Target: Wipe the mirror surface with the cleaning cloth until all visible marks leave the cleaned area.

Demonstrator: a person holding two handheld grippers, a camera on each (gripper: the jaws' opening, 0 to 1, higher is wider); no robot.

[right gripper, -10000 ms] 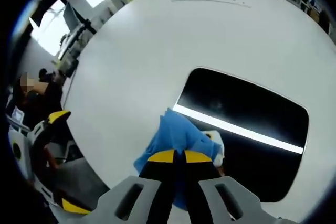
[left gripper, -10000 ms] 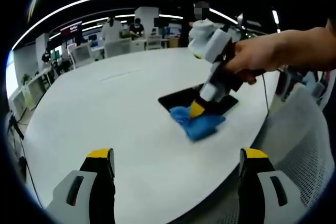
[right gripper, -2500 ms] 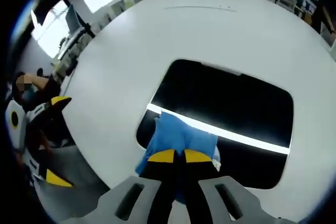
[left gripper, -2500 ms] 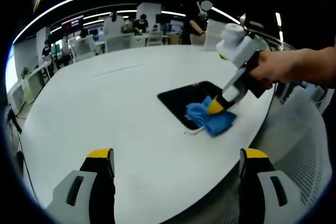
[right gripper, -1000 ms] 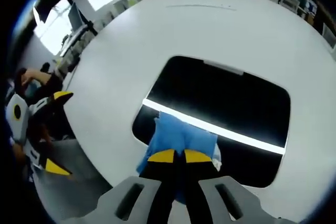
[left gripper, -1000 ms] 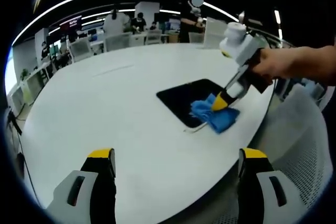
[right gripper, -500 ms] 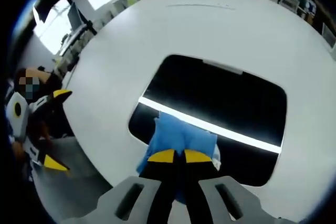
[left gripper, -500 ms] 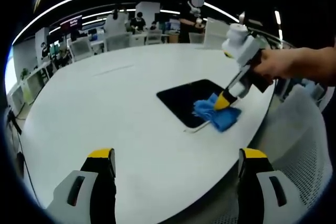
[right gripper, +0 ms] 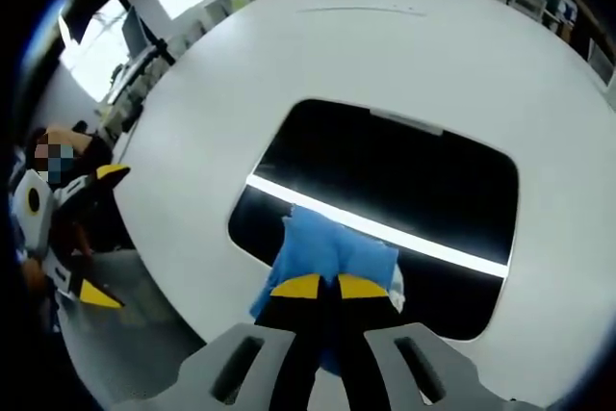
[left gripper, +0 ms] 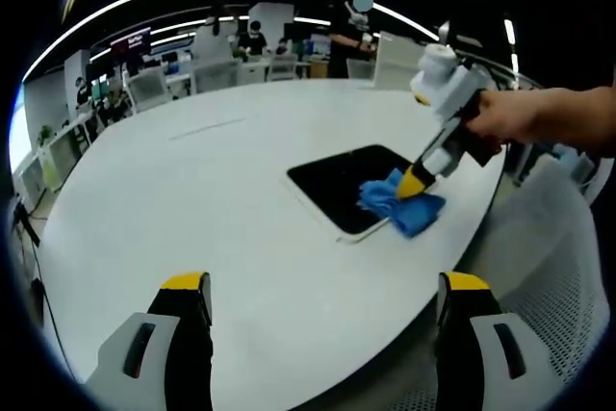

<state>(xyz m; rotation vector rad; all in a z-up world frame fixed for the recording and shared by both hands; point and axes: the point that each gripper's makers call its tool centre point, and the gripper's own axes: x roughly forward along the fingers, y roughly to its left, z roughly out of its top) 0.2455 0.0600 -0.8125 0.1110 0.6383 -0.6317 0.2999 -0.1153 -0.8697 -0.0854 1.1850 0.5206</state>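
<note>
Blue, soft cloth [right gripper: 332, 252] lay bunched on the mirror's [right gripper: 404, 185] near edge, clamped in the right tool [right gripper: 319, 288], likely limp, best pinched mid-fold; left tool [left gripper: 318, 286] hung open above the counter [left gripper: 192, 199].

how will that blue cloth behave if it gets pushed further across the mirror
Probably floppy: the blue cloth sits bunched and creased under the right gripper, so it should drag and fold rather than slide flat. It looks light. The mirror looks glossy, so it may glide easily.

Dark rectangular mirror [right gripper: 404, 180] flat on table; crumpled blue cloth [right gripper: 332, 252] on near edge.
</note>
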